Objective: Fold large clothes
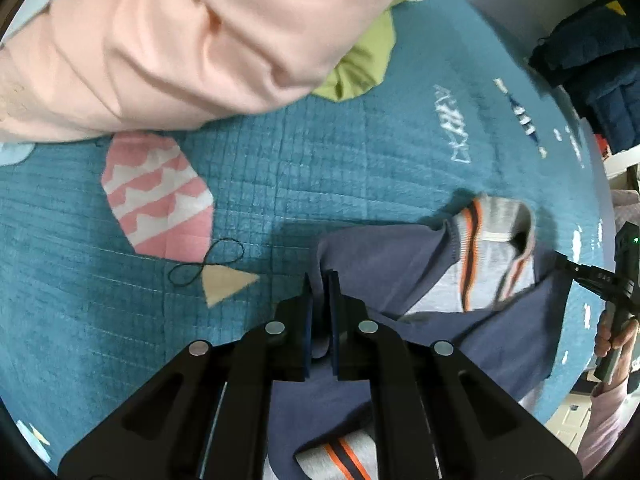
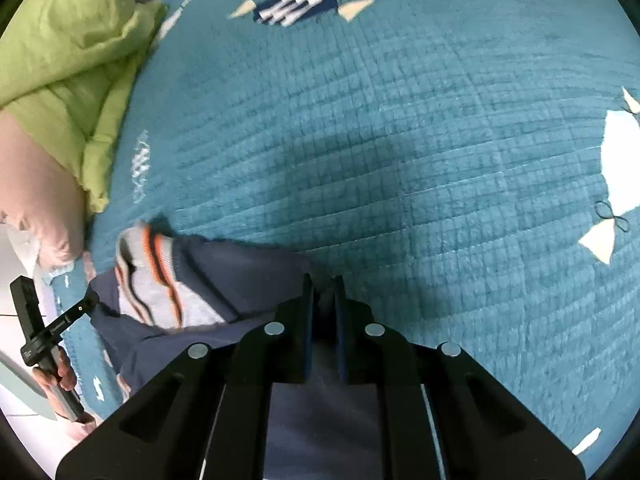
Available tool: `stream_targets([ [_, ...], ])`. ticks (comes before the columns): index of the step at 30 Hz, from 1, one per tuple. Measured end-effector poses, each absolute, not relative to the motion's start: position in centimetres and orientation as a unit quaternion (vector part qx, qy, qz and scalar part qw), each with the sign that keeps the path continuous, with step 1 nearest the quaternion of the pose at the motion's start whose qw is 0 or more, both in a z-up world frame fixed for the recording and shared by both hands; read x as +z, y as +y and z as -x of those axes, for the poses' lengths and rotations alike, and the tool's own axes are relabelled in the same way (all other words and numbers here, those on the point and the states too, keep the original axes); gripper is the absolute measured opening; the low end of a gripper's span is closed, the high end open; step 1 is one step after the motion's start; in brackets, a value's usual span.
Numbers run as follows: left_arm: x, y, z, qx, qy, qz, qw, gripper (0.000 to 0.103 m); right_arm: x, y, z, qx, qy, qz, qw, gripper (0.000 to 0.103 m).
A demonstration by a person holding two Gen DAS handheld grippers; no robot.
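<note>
A navy garment [image 1: 400, 256] with grey panels and orange-and-black stripes lies bunched on the teal quilt [image 1: 300, 168]. My left gripper [image 1: 322, 284] is shut on a fold of its navy cloth, which sticks up between the pads. In the right wrist view the same garment [image 2: 224, 276] spreads to the left, its striped collar [image 2: 148, 256] turned up. My right gripper [image 2: 322, 286] is shut on the navy edge there. Each view shows the other gripper held in a hand at the frame's side, the right one [image 1: 600, 280] and the left one [image 2: 64, 320].
A pink garment [image 1: 180, 40] and a lime-green one [image 1: 360, 68] are heaped at the quilt's far side. A dark blue pile [image 1: 592, 60] sits beyond the bed's edge at the right. The quilt bears pink, white and navy fish patches [image 1: 156, 196].
</note>
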State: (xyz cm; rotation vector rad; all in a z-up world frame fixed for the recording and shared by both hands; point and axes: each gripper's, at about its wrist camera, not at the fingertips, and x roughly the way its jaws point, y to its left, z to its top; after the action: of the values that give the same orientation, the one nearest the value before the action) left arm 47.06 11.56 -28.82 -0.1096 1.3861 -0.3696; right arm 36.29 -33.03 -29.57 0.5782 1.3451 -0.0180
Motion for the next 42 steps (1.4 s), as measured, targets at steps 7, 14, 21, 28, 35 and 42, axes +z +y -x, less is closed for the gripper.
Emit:
stream_targets([
  [7,-25.2,11.4,-45.1,-0.182,0.615,0.036,0.767,0.005,-25.6,-32.3,-34.1,0.004,0.596,-0.247,0.764,0.008],
  [14,-22.1,11.1,-42.4,-0.180,0.597,0.024,0.782,0.005,-22.1,-30.8,-31.3,0.009,0.577,-0.228,0.784,0.008],
  [21,-17.9,12.3,-38.0,-0.191,0.573,0.014,0.797,0.005,-18.2,-29.6,-25.9,0.019,0.556,-0.214,0.803,0.008],
  [28,-14.4,14.0,-31.5,-0.198,0.547,-0.006,0.813,0.005,-15.5,-28.0,-18.3,0.038,0.543,-0.203,0.814,0.008],
  [35,-14.2,16.2,-24.0,-0.200,0.539,-0.028,0.817,0.003,-15.9,-25.6,-11.5,0.055,0.554,-0.186,0.810,0.008],
  [42,-19.3,19.2,-17.6,-0.196,0.577,-0.015,0.793,0.003,-20.8,-22.6,-6.4,0.064,0.607,-0.145,0.779,0.008],
])
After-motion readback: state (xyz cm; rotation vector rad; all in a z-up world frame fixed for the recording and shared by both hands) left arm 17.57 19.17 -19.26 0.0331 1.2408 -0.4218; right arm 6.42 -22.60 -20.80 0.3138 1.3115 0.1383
